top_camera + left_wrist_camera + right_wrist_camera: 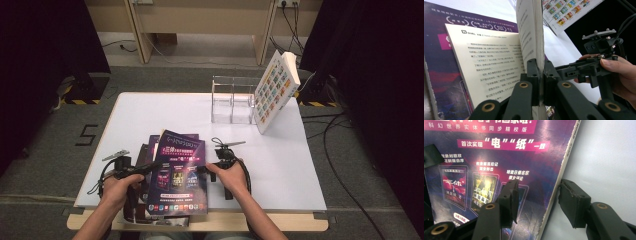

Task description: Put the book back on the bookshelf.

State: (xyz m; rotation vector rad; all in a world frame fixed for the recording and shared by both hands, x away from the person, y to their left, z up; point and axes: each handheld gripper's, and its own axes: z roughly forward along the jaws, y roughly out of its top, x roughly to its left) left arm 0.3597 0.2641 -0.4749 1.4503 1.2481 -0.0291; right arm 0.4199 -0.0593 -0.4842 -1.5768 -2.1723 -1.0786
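At lower centre of the high view, the left gripper pinches the cover edge of the purple glossy paperback magazine while the right gripper straddles its spine with jaws spread, so the thin cover could tear or slip free.

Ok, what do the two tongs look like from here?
Both tongs, left and right, are black, with linked arms on brass-coloured pivots and flat rectangular pads. Each has a grey three-cornered plate on top and a black cable looping behind it. The forearms are bare, with no sleeves in sight.
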